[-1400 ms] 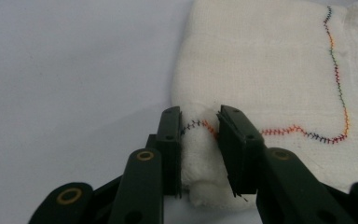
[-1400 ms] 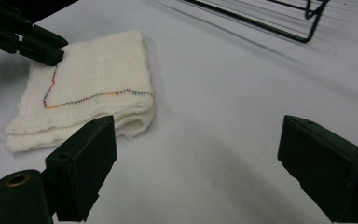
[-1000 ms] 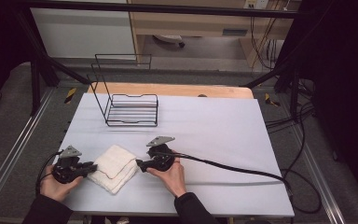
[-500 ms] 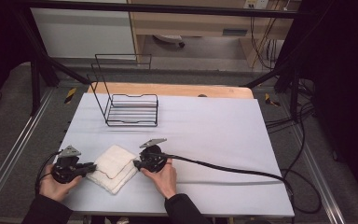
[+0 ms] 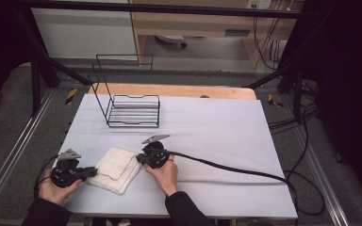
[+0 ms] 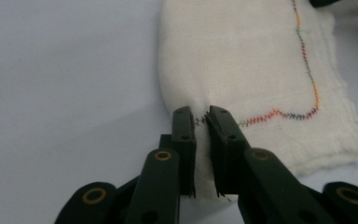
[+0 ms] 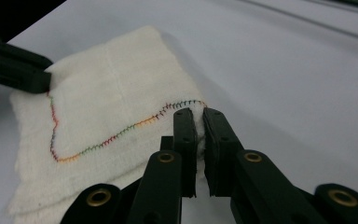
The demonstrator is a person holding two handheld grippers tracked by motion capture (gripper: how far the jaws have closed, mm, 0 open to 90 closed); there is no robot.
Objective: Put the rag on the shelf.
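A folded cream cloth (image 5: 118, 167) with a rainbow-stitched seam lies on the white table near its front left. My left gripper (image 5: 93, 172) is shut on the cloth's left edge; in the left gripper view the fabric (image 6: 242, 60) is pinched between the black jaws (image 6: 202, 122). On the cloth's right edge my right gripper (image 5: 139, 159) is shut too, with the cloth (image 7: 102, 126) bunched between its jaws (image 7: 199, 113). The left gripper's fingers (image 7: 16, 70) appear at the far corner in the right gripper view.
A black wire rack (image 5: 129, 104) stands at the back left of the table (image 5: 226, 132). The right gripper's thick black cable (image 5: 235, 170) trails across the table to the right edge. A wooden board (image 5: 179, 90) lines the far edge.
My right gripper moved left from beside the cloth to its right edge and closed on it. The left gripper stayed at the left edge.
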